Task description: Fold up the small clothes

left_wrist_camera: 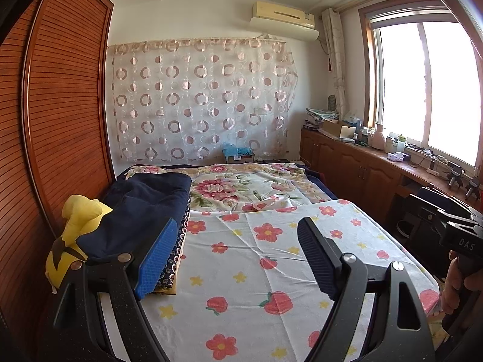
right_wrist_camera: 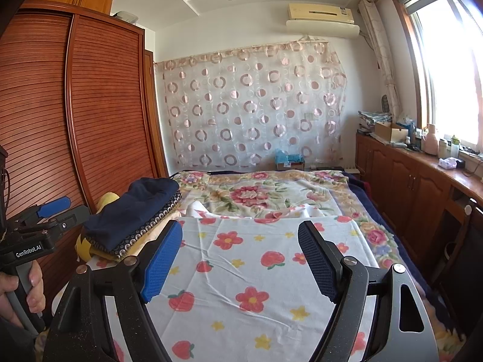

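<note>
A stack of folded clothes (left_wrist_camera: 142, 211), navy on top with a dotted dark piece and a yellow one beneath, lies at the left edge of the bed; the right wrist view shows the stack (right_wrist_camera: 135, 211) too. My left gripper (left_wrist_camera: 238, 259) hovers open over the white flower-print sheet (left_wrist_camera: 271, 271), just right of the stack, nothing between its fingers. My right gripper (right_wrist_camera: 241, 259) is likewise open and empty above the sheet (right_wrist_camera: 241, 286). No loose garment lies on the sheet.
A yellow plush toy (left_wrist_camera: 75, 226) sits between the stack and the slatted wooden wardrobe (left_wrist_camera: 60, 120). A floral blanket (left_wrist_camera: 241, 187) covers the far bed. A cluttered wooden cabinet (left_wrist_camera: 362, 163) runs under the window on the right. A hand (right_wrist_camera: 18, 286) holds the other gripper's handle.
</note>
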Demonstrator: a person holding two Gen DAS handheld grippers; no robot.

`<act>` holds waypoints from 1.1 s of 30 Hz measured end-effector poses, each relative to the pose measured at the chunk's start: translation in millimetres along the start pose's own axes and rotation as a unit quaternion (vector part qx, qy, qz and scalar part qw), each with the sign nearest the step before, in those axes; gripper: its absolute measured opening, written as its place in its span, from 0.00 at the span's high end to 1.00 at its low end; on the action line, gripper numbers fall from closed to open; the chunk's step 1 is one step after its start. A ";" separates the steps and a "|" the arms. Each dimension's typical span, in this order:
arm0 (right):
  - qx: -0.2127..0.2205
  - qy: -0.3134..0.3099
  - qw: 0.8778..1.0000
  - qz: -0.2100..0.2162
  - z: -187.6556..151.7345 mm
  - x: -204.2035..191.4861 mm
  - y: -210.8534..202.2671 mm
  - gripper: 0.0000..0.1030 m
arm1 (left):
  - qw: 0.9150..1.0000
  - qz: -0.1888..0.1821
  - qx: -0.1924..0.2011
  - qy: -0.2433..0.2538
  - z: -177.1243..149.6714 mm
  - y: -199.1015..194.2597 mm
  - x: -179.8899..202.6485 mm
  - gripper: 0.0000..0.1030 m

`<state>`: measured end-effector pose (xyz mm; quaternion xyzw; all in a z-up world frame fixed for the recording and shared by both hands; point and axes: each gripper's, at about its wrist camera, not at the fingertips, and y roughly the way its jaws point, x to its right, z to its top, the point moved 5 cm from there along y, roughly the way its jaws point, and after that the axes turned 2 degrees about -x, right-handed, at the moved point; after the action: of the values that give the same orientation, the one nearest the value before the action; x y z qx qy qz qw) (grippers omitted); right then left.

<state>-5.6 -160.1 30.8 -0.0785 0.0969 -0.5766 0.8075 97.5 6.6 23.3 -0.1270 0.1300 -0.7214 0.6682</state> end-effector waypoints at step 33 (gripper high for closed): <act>0.001 -0.004 1.000 0.004 -1.6 6.3 1.6 0.22 | 1.000 0.002 0.002 0.001 -1.6 -0.6 -3.1 0.20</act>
<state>-2.5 -165.6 28.5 -0.0796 0.0938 -0.5729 0.8103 96.6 9.7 22.0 -0.1242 0.1297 -0.7205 0.6698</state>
